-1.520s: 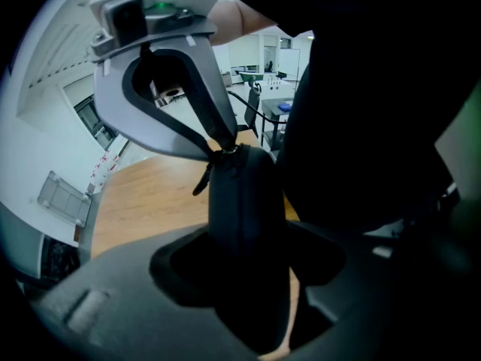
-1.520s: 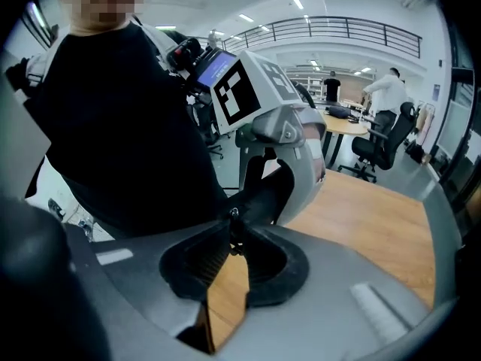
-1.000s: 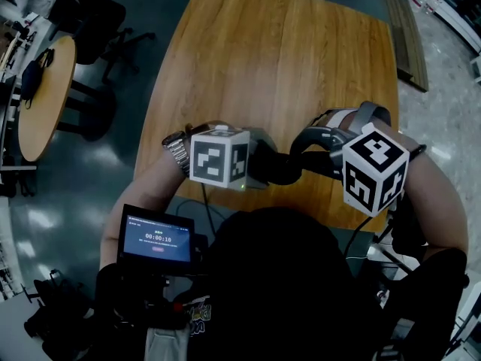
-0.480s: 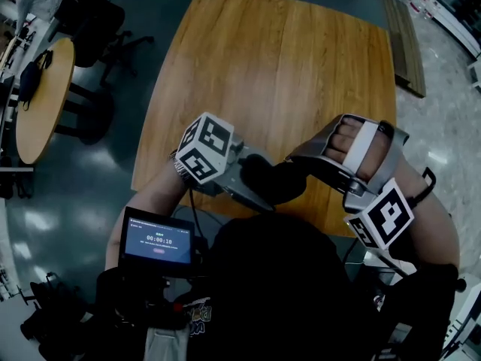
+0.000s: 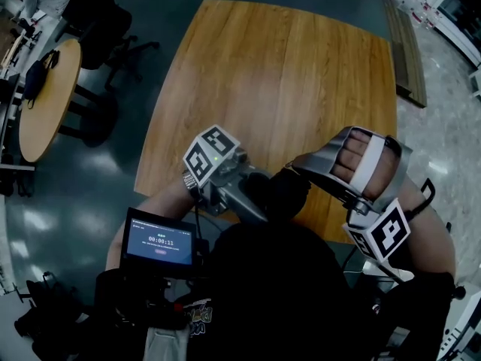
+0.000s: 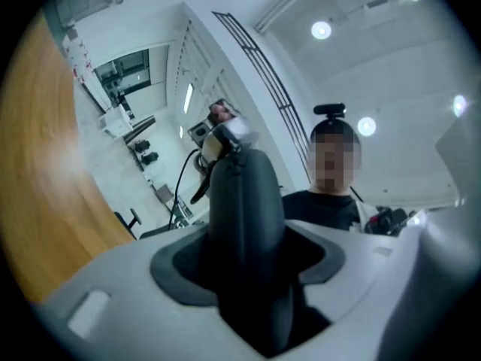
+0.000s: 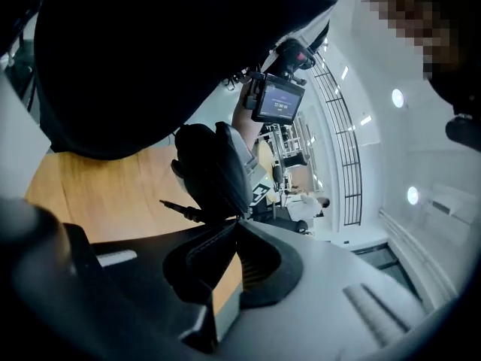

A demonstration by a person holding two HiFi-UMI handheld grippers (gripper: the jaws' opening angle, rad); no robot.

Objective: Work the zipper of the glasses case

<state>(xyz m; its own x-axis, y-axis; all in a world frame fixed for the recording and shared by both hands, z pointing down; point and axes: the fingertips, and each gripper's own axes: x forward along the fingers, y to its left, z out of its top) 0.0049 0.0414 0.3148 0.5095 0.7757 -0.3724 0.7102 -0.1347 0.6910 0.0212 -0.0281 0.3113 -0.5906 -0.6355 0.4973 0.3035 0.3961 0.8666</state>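
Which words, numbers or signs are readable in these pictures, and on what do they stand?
"00:00:11": on the small screen at the person's chest.
Other lines on that screen: too small to read.
Marker cubes: black-and-white square patterns only, no letters.

Black top [image 5: 278, 292], black-and-white marker cubes [image 5: 209, 153]

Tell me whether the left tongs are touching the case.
Touching. The left gripper view shows the case seated between the jaws of the left tongs, pressed against both with no gap.
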